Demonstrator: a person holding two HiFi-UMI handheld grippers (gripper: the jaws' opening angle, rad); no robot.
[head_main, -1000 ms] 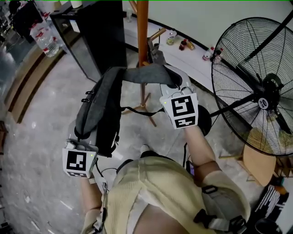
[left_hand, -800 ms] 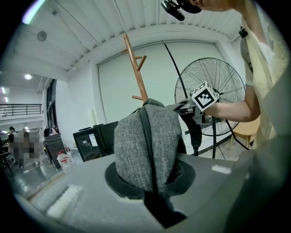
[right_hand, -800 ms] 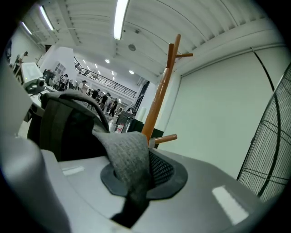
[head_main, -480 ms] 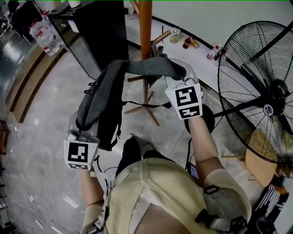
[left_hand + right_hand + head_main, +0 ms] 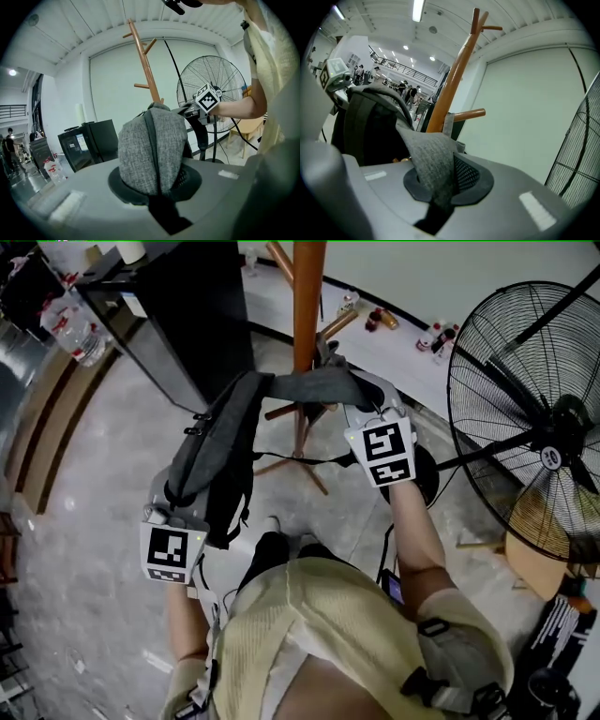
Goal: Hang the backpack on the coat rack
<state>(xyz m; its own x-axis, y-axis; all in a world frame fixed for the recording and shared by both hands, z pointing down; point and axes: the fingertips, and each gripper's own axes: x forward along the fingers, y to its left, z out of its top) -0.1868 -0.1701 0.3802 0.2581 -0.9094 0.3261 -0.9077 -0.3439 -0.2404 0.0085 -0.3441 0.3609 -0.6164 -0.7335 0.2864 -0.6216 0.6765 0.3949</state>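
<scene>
A grey backpack [image 5: 217,454] hangs in the air between my two grippers, in front of the orange wooden coat rack [image 5: 307,296]. My left gripper [image 5: 178,510] is shut on a padded grey part of the backpack [image 5: 151,154]. My right gripper [image 5: 364,401] holds the grey shoulder strap [image 5: 314,387] close to the rack's pole. Its jaws are opening slightly, with the strap [image 5: 433,161] still pinched between them. A rack peg [image 5: 468,114] sticks out just behind the strap. The rack's upper pegs [image 5: 140,44] rise above the bag.
A big black standing fan [image 5: 534,418] is at the right, close to my right arm. A black cabinet [image 5: 178,315] stands left of the rack. Small bottles [image 5: 375,320] line a white ledge behind it. The rack's feet [image 5: 295,460] spread over the marble floor.
Both grippers have carried the backpack forward toward the rack pole and a little lower. The strap now lies right at the pole. Both grips hold.
</scene>
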